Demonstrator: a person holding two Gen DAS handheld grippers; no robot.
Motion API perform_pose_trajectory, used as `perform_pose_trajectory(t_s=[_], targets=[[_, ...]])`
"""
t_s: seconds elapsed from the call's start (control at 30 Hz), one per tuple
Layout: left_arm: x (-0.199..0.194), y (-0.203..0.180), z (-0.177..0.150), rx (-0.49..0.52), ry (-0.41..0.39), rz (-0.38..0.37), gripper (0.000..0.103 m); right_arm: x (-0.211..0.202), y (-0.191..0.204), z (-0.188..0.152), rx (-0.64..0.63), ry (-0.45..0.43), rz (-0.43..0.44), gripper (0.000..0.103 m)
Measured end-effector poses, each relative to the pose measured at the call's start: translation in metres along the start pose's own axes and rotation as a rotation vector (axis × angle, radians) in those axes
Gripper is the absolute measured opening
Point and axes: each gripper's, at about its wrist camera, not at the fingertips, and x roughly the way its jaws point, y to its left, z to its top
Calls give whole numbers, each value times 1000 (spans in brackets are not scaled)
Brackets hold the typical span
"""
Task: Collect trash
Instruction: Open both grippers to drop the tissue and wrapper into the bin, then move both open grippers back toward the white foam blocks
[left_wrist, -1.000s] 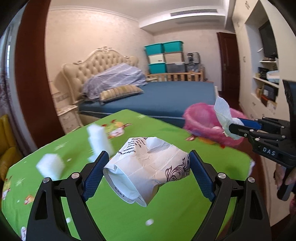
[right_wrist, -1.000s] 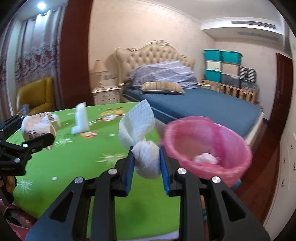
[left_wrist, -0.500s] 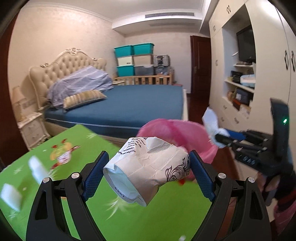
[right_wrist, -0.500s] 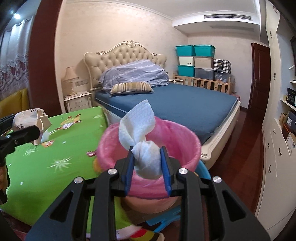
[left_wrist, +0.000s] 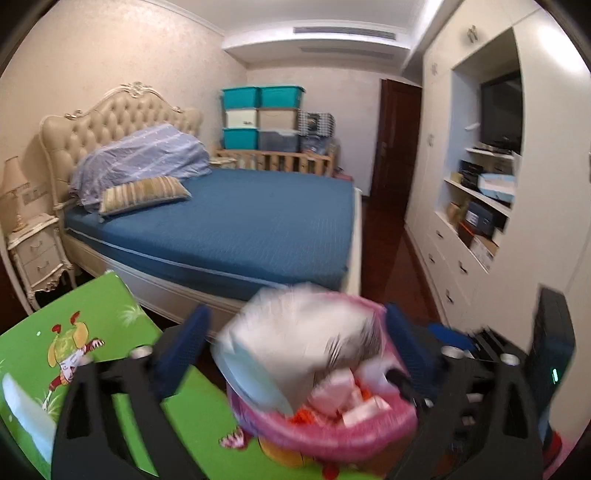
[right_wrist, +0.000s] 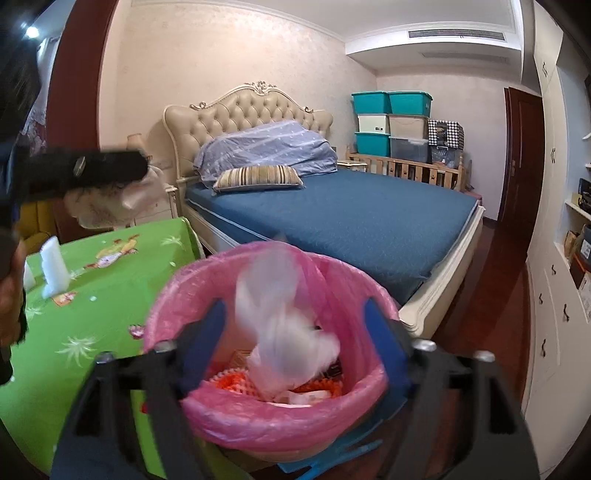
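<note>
A bin with a pink liner (right_wrist: 343, 302) stands beside the green table and holds trash. My right gripper (right_wrist: 295, 328) is open above it; a blurred white tissue (right_wrist: 284, 332) hangs free between the spread fingers, over the bin. My left gripper (left_wrist: 295, 343) is open wide over the same bin (left_wrist: 388, 424); the crumpled paper cup (left_wrist: 295, 343) is blurred between its fingers, touching neither. The left gripper (right_wrist: 85, 170) and the cup (right_wrist: 110, 206) also show at the left of the right wrist view.
The green cartoon tablecloth (right_wrist: 92, 295) carries white foam blocks (right_wrist: 53, 269). A blue bed (right_wrist: 351, 218) lies behind the bin. White cabinets and shelves (left_wrist: 498, 221) line the right wall. A nightstand (left_wrist: 35, 254) stands at left.
Both grippers moved right to over the pink bin and opened. The tissue left the right gripper's fingers and the paper cup left the left gripper's fingers; both are blurred, dropping.
</note>
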Motion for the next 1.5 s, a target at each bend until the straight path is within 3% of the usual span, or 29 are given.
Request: perform_pose_trajectory(t_s=[0.17,0.33,0.43,0.57,0.83,1.17,1.3,1.5], targets=[[8,-7,0,23,15,15,94,-20,-8,-15,10,0,-22,76],[-10,-3,-18,51,24,63,95,-46,-8,-24,15,-7,-20,77],[-28,7,-34,75,45,123,95,-57,0,-21,18,-20,-5,78],[-57,26,-66,136,77,256,95,-59,20,-15,0,-27,38,81],[-135,90,-124,44,110,366,96,-42,95,0,-86,-10,141,81],[-227,194,-169,-79,134,674,97,-24,206,16,-198,56,306,82],[-255,230,-171,-167,130,735,97,-12,252,21,-245,86,357,82],[-271,271,-180,-212,163,754,97,16,311,28,-313,124,383,82]])
